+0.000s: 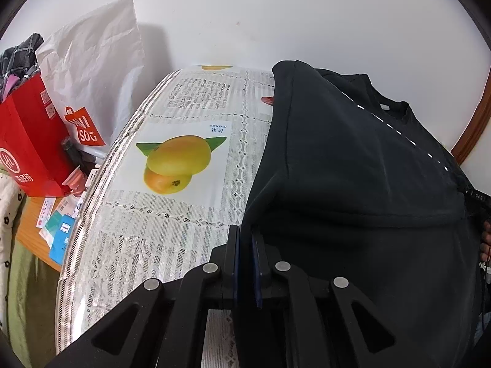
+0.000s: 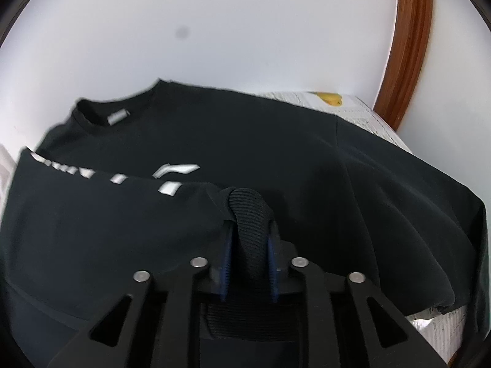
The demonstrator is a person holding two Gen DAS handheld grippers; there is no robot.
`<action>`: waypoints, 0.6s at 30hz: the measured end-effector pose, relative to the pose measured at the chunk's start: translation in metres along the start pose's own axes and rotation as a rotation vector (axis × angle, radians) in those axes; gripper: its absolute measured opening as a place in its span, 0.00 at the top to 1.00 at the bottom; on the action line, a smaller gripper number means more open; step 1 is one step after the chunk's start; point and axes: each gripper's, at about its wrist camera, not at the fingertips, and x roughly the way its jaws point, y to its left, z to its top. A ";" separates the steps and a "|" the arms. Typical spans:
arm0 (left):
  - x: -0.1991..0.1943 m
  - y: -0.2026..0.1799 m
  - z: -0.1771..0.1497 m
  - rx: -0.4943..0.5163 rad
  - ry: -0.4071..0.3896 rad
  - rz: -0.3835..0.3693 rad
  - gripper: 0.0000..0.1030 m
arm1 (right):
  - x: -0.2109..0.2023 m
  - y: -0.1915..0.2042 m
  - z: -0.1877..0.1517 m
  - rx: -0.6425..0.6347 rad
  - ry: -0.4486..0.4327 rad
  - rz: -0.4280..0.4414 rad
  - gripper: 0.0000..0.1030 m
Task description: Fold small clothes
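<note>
Table point(image 1: 184, 214) with fruit-print cover holds black shirt point(image 2: 276, 141), one side folded over. Right gripper point(image 2: 248, 242) pinches ribbed cuff point(image 2: 250, 214); left gripper point(image 1: 244, 239) pressed together, probably on shirt's edge. Folds remain.

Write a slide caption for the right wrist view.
Right gripper clamps the ribbed cuff of a black sweatshirt on the table.

sweatshirt point(image 1: 353, 184): lies on the surface point(image 1: 159, 230), right of the mango picture point(image 1: 176, 162)
bags point(image 1: 33, 141): left of the surface, off its edge
wall point(image 1: 276, 15): behind the surface
sleeve cuff point(image 2: 250, 230): on the sweatshirt's near part
</note>
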 end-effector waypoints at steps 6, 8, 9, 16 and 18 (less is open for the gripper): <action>-0.012 -0.006 -0.010 0.002 0.032 -0.017 0.78 | -0.043 -0.007 -0.012 -0.007 -0.010 -0.009 0.56; -0.018 -0.009 -0.017 0.009 0.040 -0.027 0.67 | -0.063 -0.010 -0.026 -0.026 -0.023 -0.008 0.48; -0.021 -0.010 -0.022 0.014 0.043 -0.030 0.64 | -0.072 -0.013 -0.033 -0.033 -0.023 -0.010 0.44; -0.054 -0.013 -0.063 0.030 0.064 -0.060 0.44 | -0.127 -0.045 -0.103 -0.033 -0.015 -0.020 0.36; -0.064 -0.010 -0.077 0.013 0.076 -0.072 0.44 | -0.136 -0.053 -0.122 -0.019 -0.007 -0.024 0.36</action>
